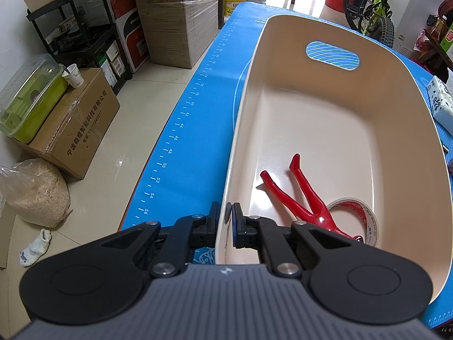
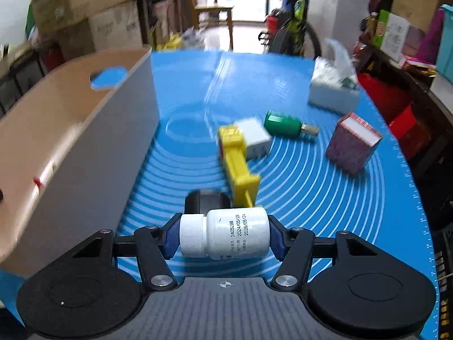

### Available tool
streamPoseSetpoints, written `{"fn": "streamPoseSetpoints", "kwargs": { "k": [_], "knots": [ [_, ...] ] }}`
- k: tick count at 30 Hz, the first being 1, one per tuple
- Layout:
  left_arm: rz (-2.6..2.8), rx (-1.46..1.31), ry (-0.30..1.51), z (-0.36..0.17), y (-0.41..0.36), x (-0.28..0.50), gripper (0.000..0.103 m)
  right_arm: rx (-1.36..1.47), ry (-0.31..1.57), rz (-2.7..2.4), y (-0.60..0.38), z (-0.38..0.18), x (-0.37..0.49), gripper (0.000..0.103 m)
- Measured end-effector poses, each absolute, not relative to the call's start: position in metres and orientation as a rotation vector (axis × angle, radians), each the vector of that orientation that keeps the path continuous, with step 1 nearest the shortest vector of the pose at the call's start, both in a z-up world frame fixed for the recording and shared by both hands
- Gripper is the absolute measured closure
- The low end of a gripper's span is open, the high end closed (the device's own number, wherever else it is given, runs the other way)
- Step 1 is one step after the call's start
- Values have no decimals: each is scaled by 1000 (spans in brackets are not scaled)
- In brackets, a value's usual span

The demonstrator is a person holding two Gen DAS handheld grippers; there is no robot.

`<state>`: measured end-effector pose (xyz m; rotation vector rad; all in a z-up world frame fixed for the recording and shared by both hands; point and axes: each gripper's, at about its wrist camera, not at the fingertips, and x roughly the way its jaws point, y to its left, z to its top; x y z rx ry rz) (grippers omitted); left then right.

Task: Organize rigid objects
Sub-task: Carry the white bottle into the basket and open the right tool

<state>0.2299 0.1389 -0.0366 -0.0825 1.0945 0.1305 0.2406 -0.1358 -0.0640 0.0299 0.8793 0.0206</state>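
A beige plastic bin (image 1: 402,90) stands on the blue mat (image 1: 198,130). Inside it lie a red clamp (image 1: 305,198) and a roll of tape (image 1: 365,221). My left gripper (image 1: 228,215) is shut on the bin's near rim, one finger outside and one inside. In the right wrist view my right gripper (image 2: 223,238) is shut on a white pill bottle (image 2: 226,236) held sideways, cap to the left, just above the mat (image 2: 311,212). The bin's grey outer wall (image 2: 85,155) is on its left.
On the mat beyond the bottle lie a black object (image 2: 206,201), a yellow tool (image 2: 237,164), a white box (image 2: 254,137), a green bottle (image 2: 283,126), a purple-red box (image 2: 354,144) and a tissue pack (image 2: 334,87). Cardboard boxes (image 1: 175,28) and a bicycle (image 1: 373,8) surround the table.
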Motion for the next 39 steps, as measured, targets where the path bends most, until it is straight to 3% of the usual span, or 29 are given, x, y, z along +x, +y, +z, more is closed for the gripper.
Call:
{"fn": "streamPoseSetpoints", "kwargs": {
  "k": [22, 31, 39],
  "knots": [
    [137, -69, 1095, -34, 139, 229, 92, 152, 507, 57, -91, 32, 237, 39],
    [137, -67, 1096, -35, 140, 230, 92, 154, 513, 150, -47, 32, 247, 39],
    [138, -65, 1096, -34, 140, 230, 92, -27, 625, 242, -1, 4, 248, 39]
  ]
}}
